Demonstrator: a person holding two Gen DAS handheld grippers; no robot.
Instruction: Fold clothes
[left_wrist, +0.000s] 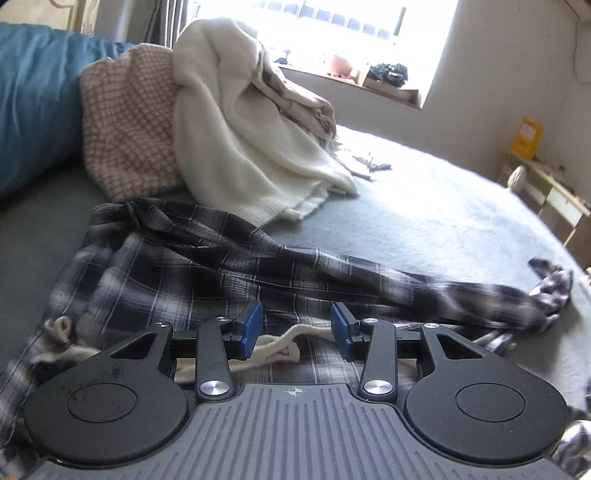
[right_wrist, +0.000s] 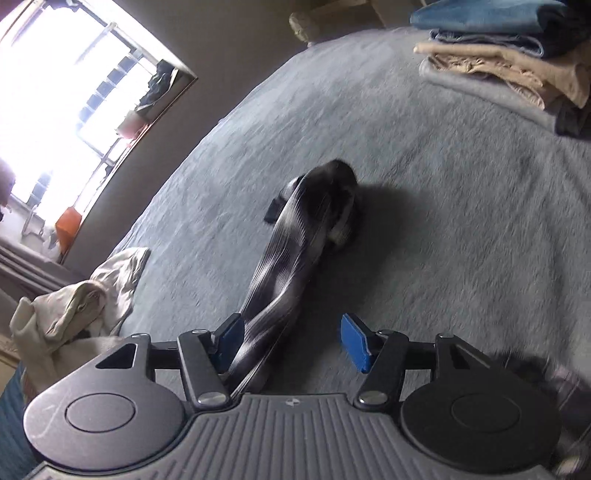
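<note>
A black-and-white plaid shirt (left_wrist: 184, 266) lies rumpled on the grey-blue bed (left_wrist: 424, 221), one sleeve stretched out to the right and ending in a bunched cuff (left_wrist: 550, 291). My left gripper (left_wrist: 295, 325) hovers low over the shirt, open, with plaid cloth and a white cord (left_wrist: 280, 347) showing in the gap between the blue pads. In the right wrist view the blurred plaid sleeve (right_wrist: 295, 236) runs from the bed into my right gripper (right_wrist: 291, 341). It lies against the left pad, while the right pad (right_wrist: 356, 343) stands clear, so the jaws are open.
A cream knit sweater (left_wrist: 229, 140), a pink checked cloth (left_wrist: 125, 125) and a blue duvet (left_wrist: 33, 103) pile up behind the shirt. Folded clothes (right_wrist: 517, 55) are stacked at the bed's far corner. A crumpled beige garment (right_wrist: 85, 302) lies left. A bright window (left_wrist: 351, 33) and shelves (left_wrist: 546, 184) stand beyond.
</note>
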